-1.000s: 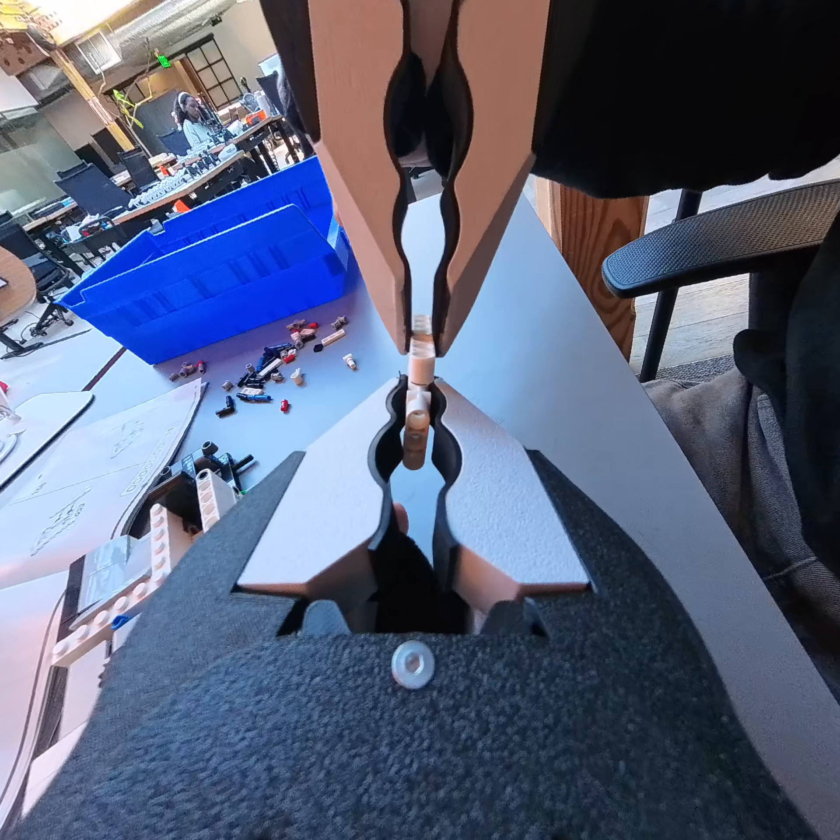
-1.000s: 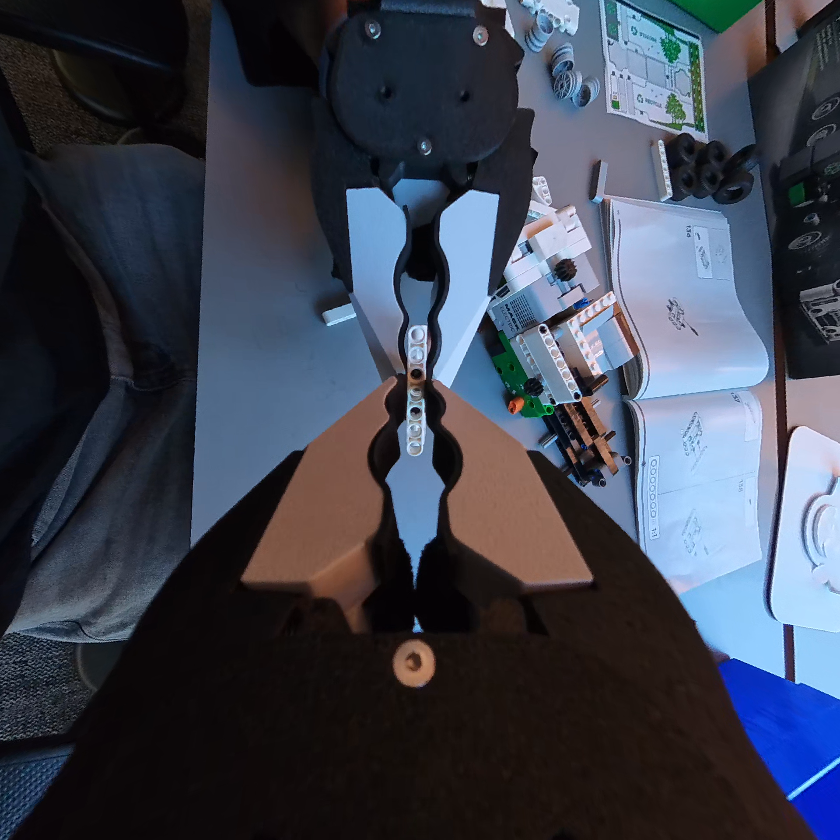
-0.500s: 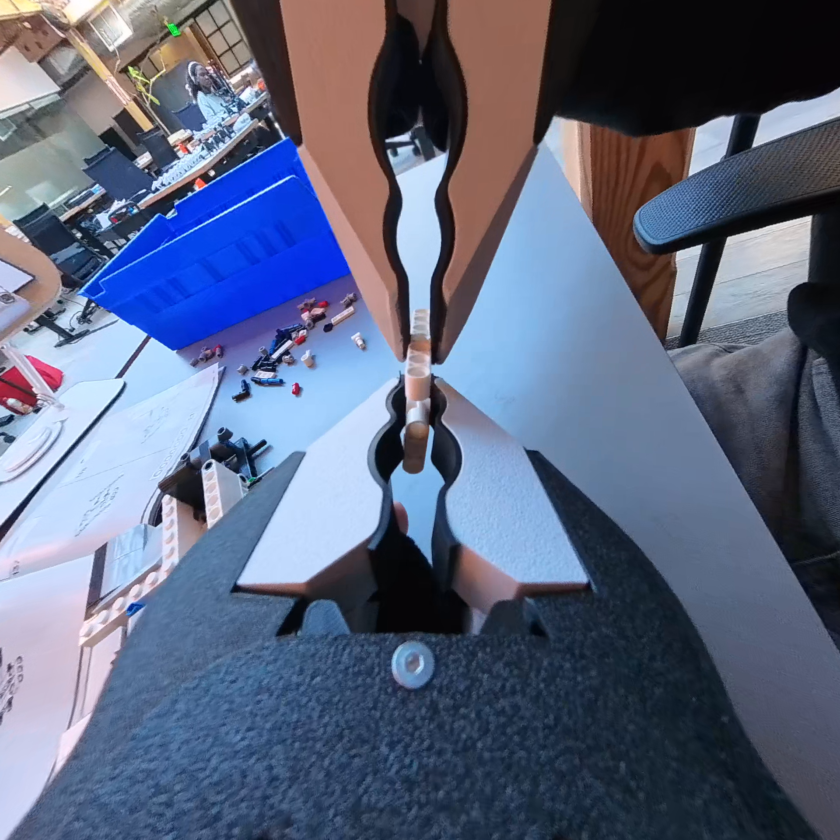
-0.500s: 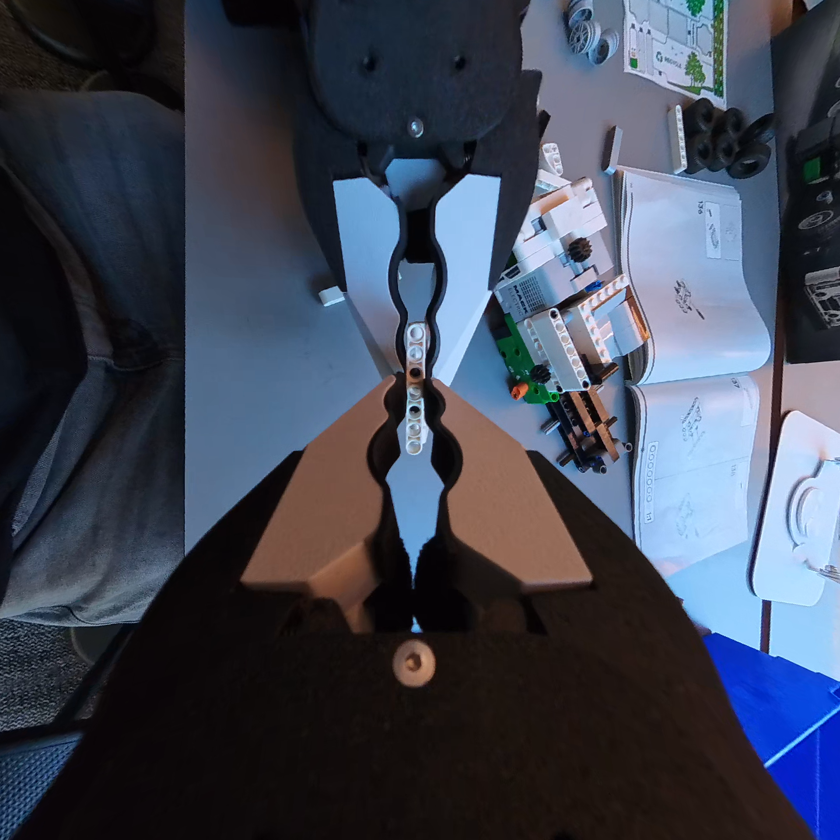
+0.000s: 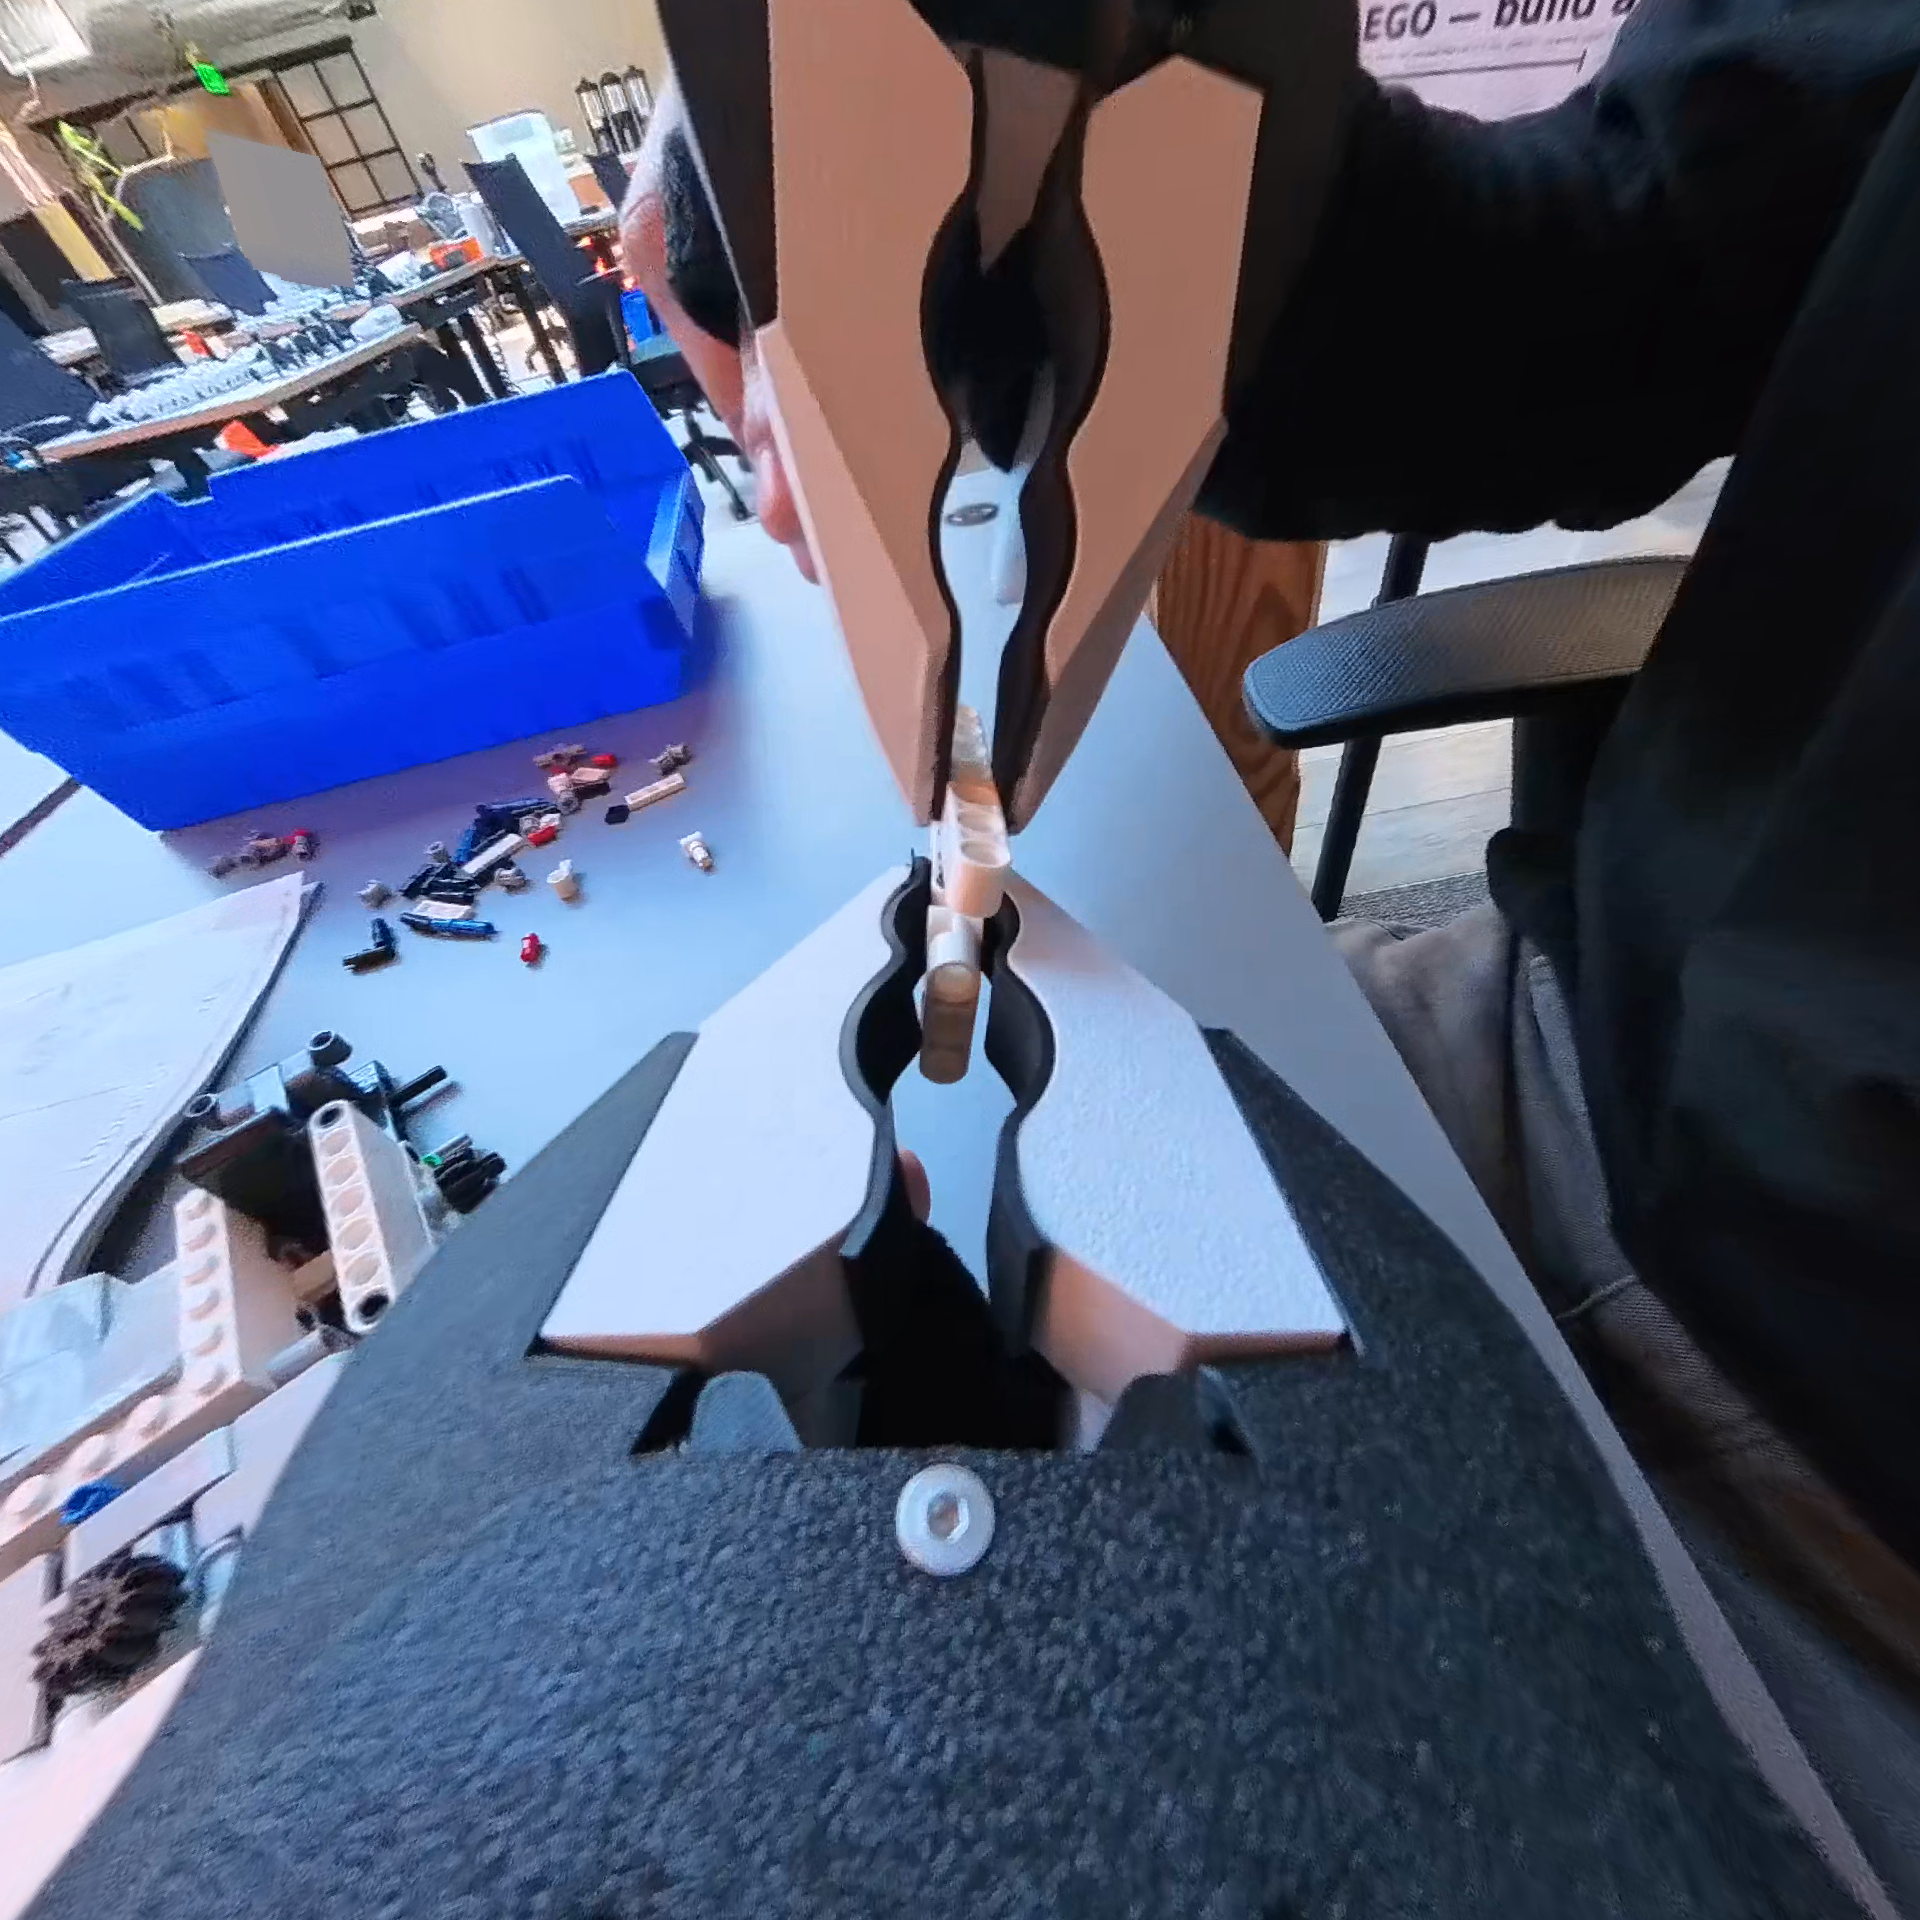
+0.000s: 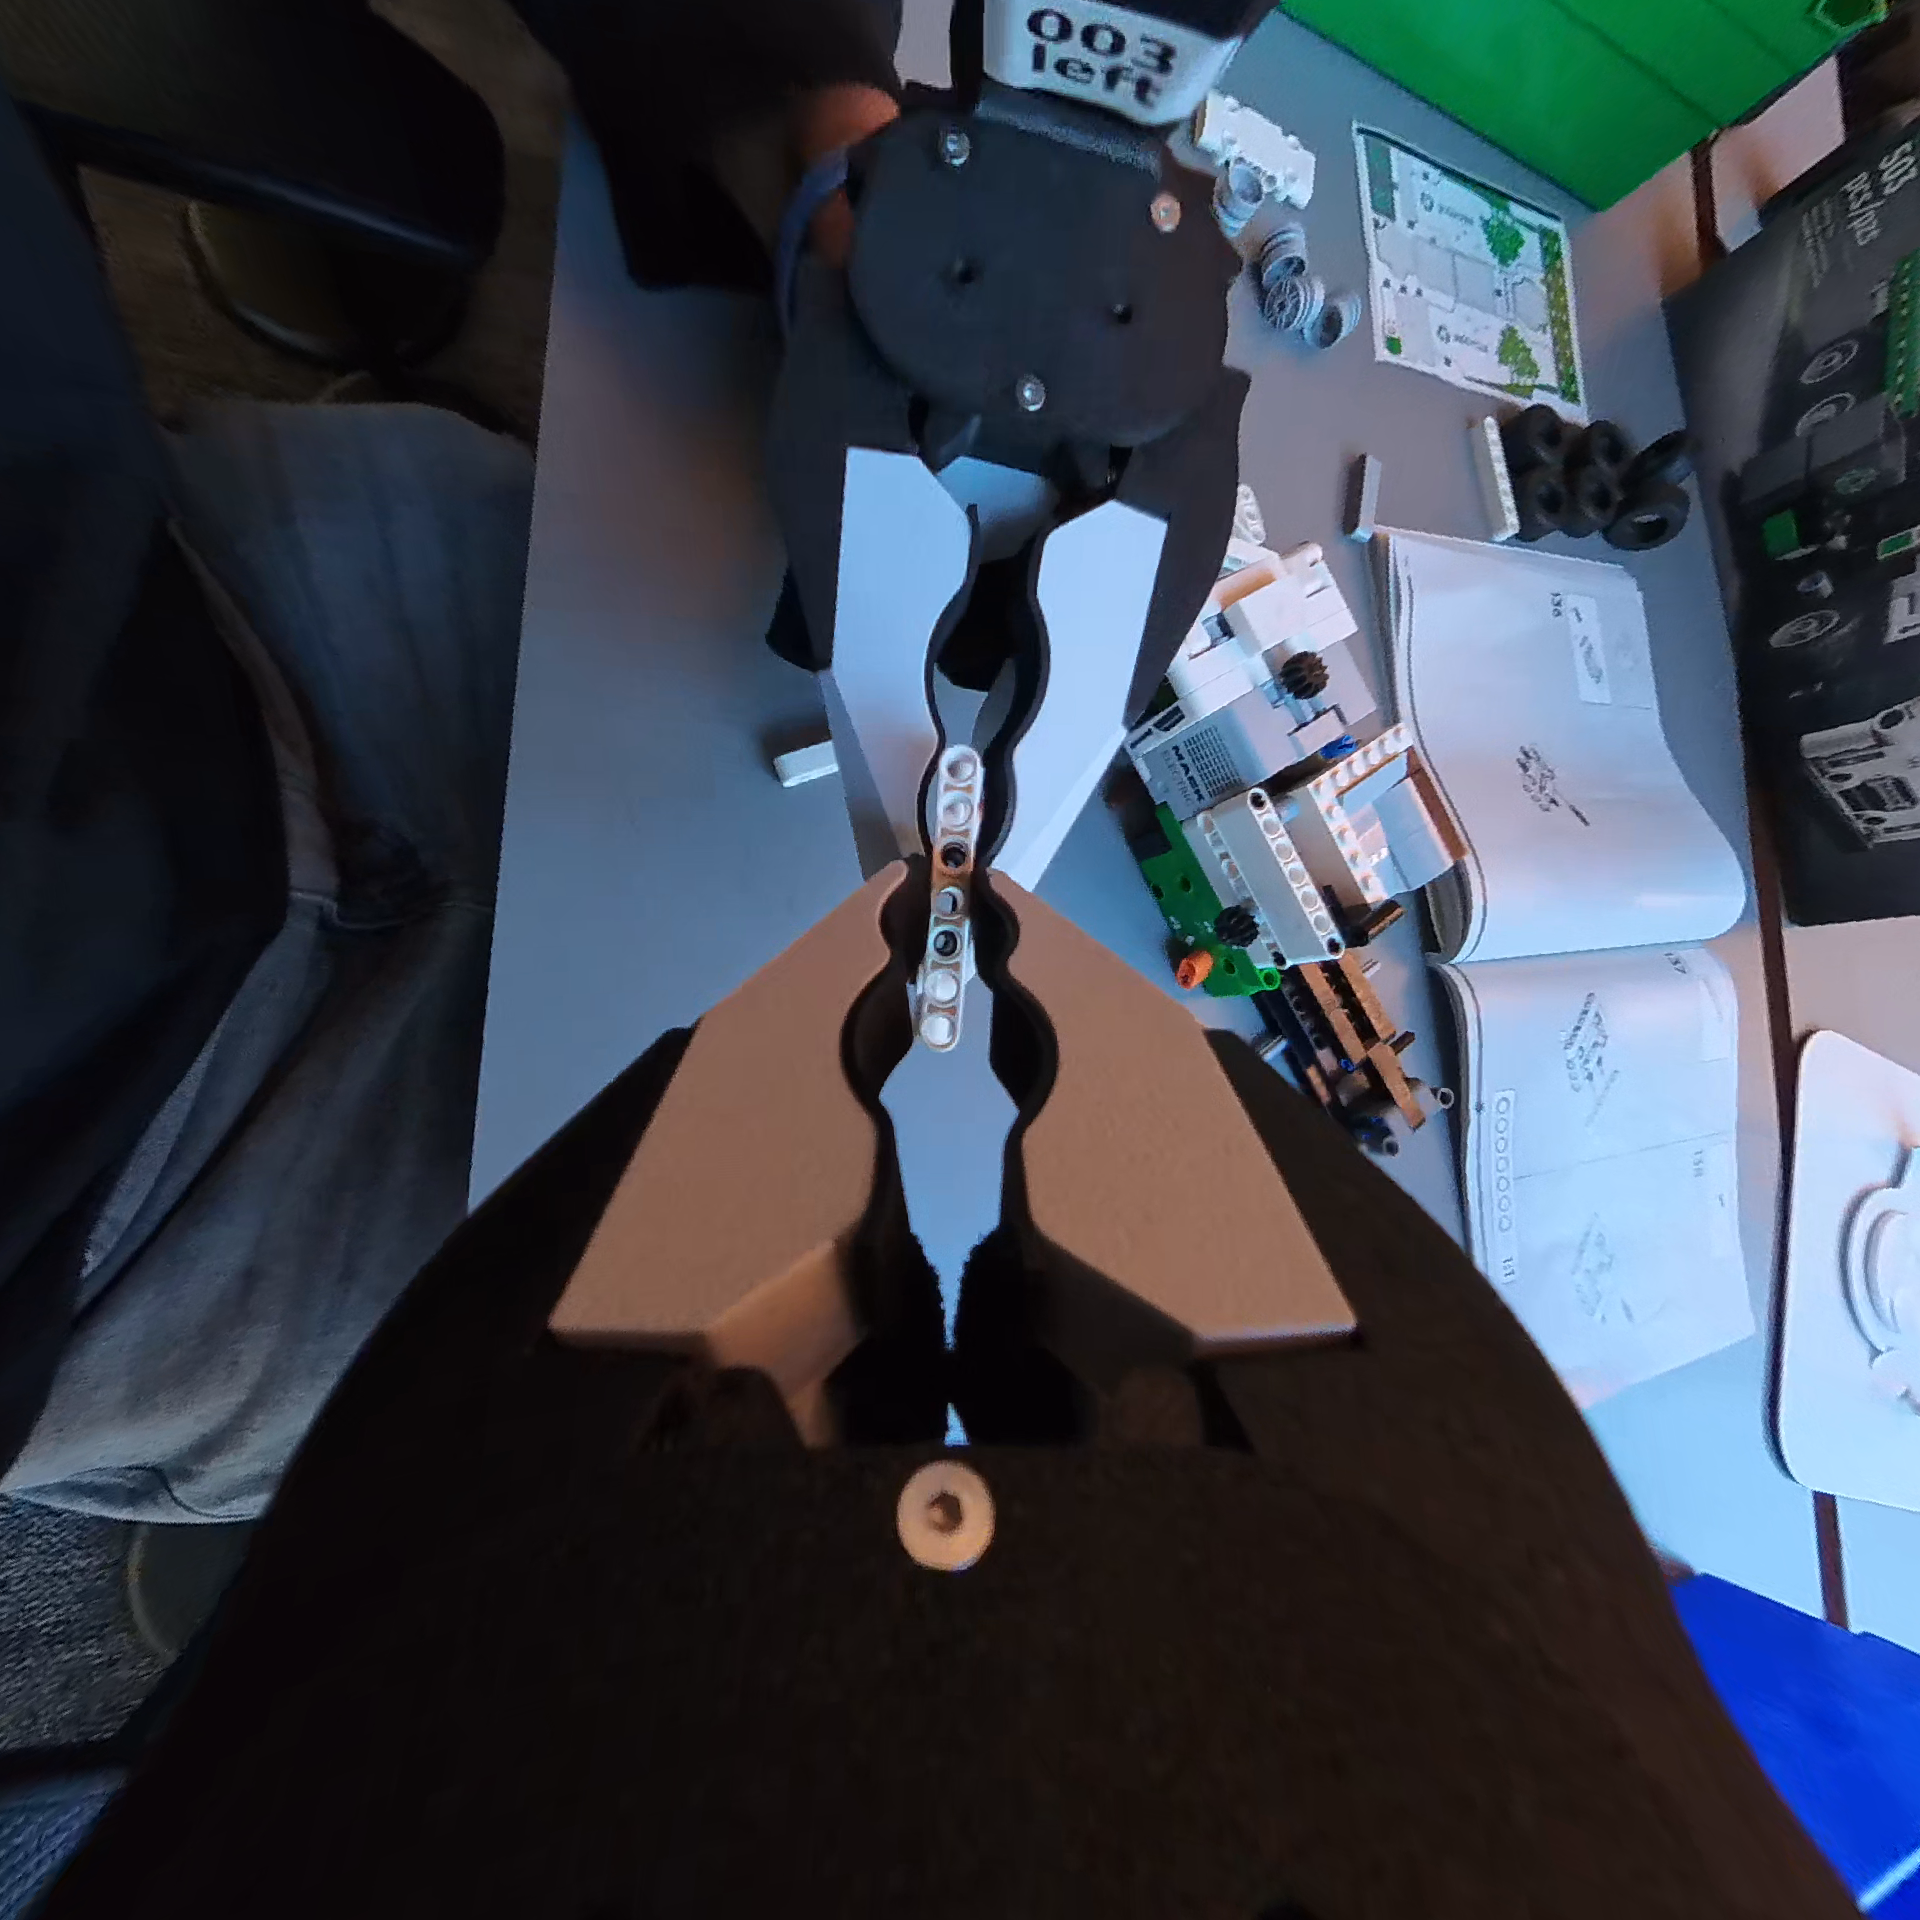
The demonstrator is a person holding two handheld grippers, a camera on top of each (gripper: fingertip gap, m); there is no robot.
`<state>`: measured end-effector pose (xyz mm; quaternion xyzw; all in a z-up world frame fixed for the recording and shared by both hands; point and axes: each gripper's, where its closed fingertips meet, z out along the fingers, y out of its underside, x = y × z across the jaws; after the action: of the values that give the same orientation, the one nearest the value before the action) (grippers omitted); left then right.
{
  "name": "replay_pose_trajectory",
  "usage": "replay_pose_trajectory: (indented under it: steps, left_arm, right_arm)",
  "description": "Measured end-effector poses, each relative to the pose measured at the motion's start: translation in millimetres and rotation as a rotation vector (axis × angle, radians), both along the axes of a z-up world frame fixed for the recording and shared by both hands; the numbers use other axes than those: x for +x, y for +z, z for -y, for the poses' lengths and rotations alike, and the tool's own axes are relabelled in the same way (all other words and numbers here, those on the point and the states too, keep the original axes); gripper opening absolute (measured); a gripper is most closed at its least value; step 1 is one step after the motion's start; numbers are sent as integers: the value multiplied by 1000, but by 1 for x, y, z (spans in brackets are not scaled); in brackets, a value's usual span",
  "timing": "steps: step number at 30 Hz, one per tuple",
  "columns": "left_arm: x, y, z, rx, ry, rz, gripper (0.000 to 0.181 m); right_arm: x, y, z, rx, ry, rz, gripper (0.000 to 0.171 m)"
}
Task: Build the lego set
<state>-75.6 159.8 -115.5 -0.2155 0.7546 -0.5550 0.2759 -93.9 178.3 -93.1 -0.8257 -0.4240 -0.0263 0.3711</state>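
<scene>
With both grippers meeting tip to tip above the table (image 6: 644, 727), the right gripper (image 6: 943, 940) clamps the white beam (image 6: 948, 914) narrow-jawed, apparently steadying it, while the left gripper (image 5: 961, 925) pinches a tan pin (image 5: 945, 1023), judged for insertion.

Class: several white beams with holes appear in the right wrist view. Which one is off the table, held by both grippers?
The slim white beam at centre, pinched between the right gripper and left gripper. The others sit in the model.

Left tongs (image 5: 958, 914) and right tongs (image 6: 940, 914) meet tip to tip, both clamped.
</scene>
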Motion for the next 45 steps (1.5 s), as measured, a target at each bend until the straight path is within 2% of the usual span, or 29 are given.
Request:
replay_pose_trajectory:
  steps: [5, 17, 21, 25, 27, 30, 35, 41, 45]
  left_arm:
    - [1, 0, 0, 19, 28, 28, 4]
    - [-1, 2, 1, -4, 23, 21, 4]
    - [3, 2, -1, -25, 34, -10, 4]
    - [3, -7, 3, 15, 15, -54, 4]
    - [3, -7, 3, -10, -12, -96, 4]
    - [1, -10, 6, -27, -50, -147, 4]
    - [5, 0, -2, -166, -61, -222, 5]
    - [5, 2, -6, -211, -61, -255, 5]
    - [2, -3, -5, -180, -61, -267, 5]
  right_arm:
    - [0, -1, 1, -90, 4, -19, 7]
    - [-3, 0, 1, -44, 12, -190, 7]
    - [2, 0, -3, -12, -28, -171, 7]
    - [3, -8, 2, -62, -34, -206, 7]
    - [4, -8, 2, -99, -51, -260, 7]
    - [3, -10, 4, -213, -39, -449, 7]
    - [8, -1, -8, -246, -66, -593, 7]
    - [9, 0, -13, -300, -78, -531, 7]
    - [7, -6, -10, -327, -63, -515, 7]
